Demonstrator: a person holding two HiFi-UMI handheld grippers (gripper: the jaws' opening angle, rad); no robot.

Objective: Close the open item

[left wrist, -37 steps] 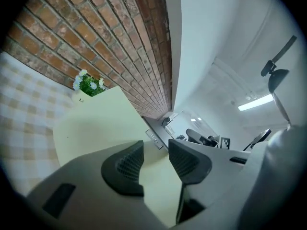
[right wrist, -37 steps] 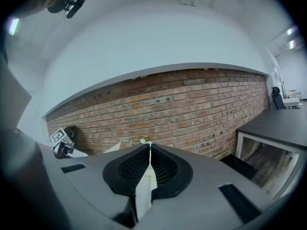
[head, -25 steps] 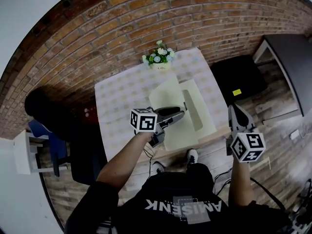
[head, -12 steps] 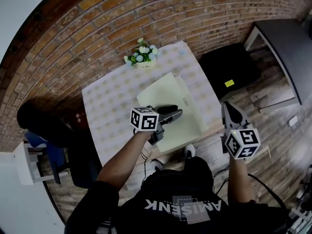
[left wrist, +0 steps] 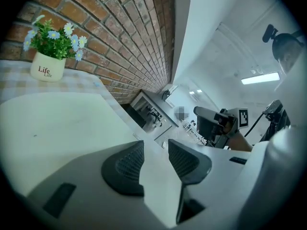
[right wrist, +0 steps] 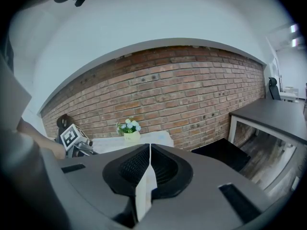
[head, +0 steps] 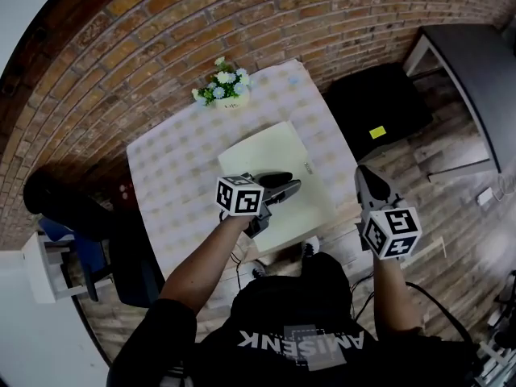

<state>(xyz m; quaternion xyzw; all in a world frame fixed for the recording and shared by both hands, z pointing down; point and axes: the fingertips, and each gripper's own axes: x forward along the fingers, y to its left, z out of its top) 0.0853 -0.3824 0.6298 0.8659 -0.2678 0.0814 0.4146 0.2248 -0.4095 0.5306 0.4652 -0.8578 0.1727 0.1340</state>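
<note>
Checked-cloth table (head: 165,176) stands against a brick wall on a wood floor. Nearest, the right gripper (head: 364,177) hangs off the table's right edge over the floor, its jaws pressed together on nothing. The left gripper (head: 287,185) sits just above the near part of the pale flat box (head: 270,153), jaws a moderate gap apart, nothing between them, only the lid surface below; cannot tell if the tips touch it. The box lies mid-table, angled, its lid flat and looking shut. Judgement: thin stiff card or plastic, light, smooth top, likely to slide on the cloth, so press down near the front edge rather than pinch; a thin lid may spring back up if not seated. Farther back, 1 flower pot (head: 219,93) stands at the table's far edge by the wall, well apart from the box. Versus 1 s ago: the lid stood open then with the inner tray showing, was nearly down 0.5 s ago, and now lies flat; the left gripper stays over it and the right has kept clear.
</note>
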